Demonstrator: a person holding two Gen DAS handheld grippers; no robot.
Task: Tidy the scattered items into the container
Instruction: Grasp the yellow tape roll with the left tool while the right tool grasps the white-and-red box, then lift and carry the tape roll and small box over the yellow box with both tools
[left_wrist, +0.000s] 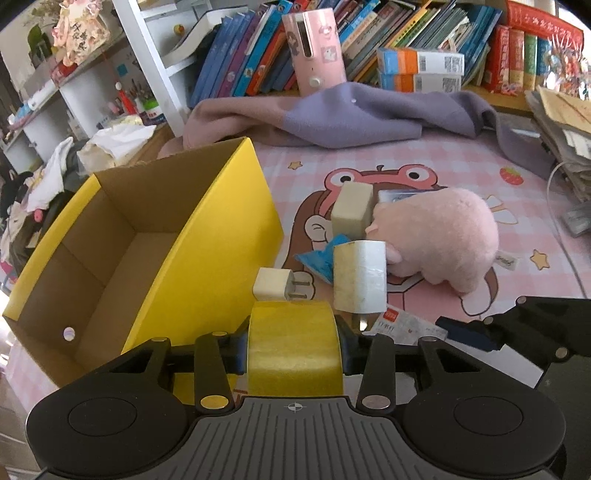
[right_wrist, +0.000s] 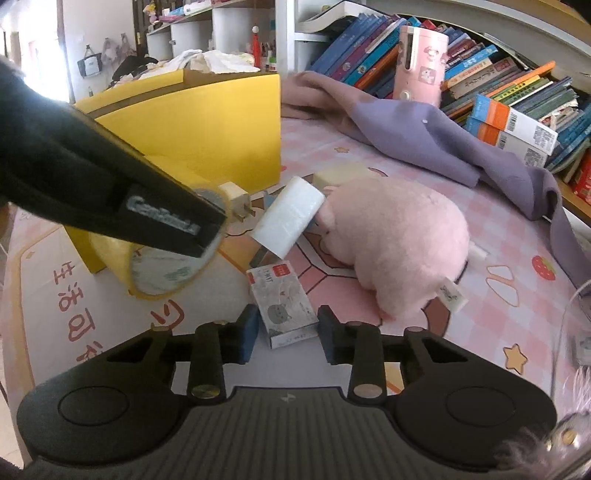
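From the left wrist, the left gripper (left_wrist: 293, 350) was pinching a yellow tape roll (left_wrist: 293, 347) with the yellow box (left_wrist: 207, 229) just ahead-left, while from the right wrist the right gripper (right_wrist: 284, 334) was clamped on a small card box (right_wrist: 284, 306), pink plush (right_wrist: 399, 243) ahead-right.

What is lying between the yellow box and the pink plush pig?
Left wrist view: a charger plug, two white blocks and a blue wrapper lie between box and pig.

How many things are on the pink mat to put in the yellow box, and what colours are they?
Pink: 1, plush pig
Yellow: 1, tape roll, in the left claw
White or cream: 4, plug, two blocks, small carton in the right claw
Blue: 1, packet
Total: 7
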